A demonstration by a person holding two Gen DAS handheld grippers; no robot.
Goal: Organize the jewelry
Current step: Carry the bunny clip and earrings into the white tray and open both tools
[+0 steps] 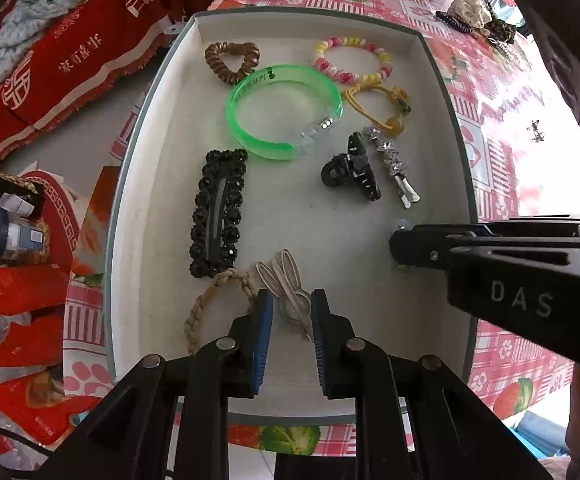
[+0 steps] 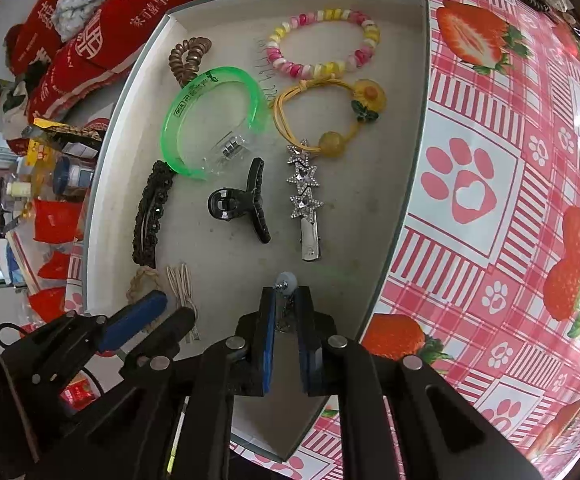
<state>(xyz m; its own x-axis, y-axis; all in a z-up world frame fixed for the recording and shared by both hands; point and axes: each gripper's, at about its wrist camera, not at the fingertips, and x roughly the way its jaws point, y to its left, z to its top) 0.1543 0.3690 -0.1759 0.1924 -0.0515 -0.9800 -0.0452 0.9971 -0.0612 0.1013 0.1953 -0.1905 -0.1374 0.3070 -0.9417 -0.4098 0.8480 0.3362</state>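
In the tray [image 1: 162, 128], the bangle [image 1: 286, 112] lies between the coiled tie [image 1: 232, 62] and the claw clip [image 1: 351, 168].

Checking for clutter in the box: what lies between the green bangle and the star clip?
The black claw clip lies between the green bangle and the star clip, on the box floor; the right wrist view shows it best.

"DAS" stands in pale letters on the right gripper [image 1: 399, 246]. White Chinese characters mark the red cloth [image 1: 70, 68], too distorted to read.
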